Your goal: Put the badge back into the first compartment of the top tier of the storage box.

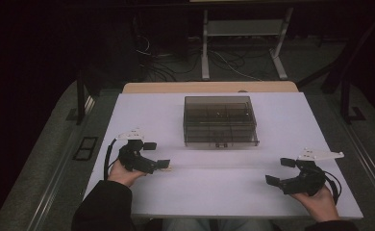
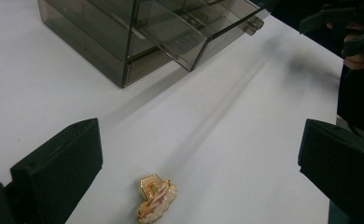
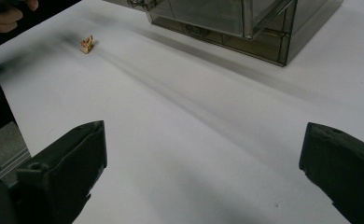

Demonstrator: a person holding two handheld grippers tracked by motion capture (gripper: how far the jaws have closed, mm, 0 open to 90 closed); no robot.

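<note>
While both tongs are held spread wide and empty, a small gold clip [image 2: 157, 198] is seen on the white table [image 1: 272, 115], just ahead of the left gripper [image 1: 155, 155], well apart from the right gripper [image 1: 279, 171].

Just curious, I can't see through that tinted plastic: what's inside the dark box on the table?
The smoky box shows dividers splitting it into compartments. Nothing clearly lies in them, but the tint is too dark to be sure.
</note>
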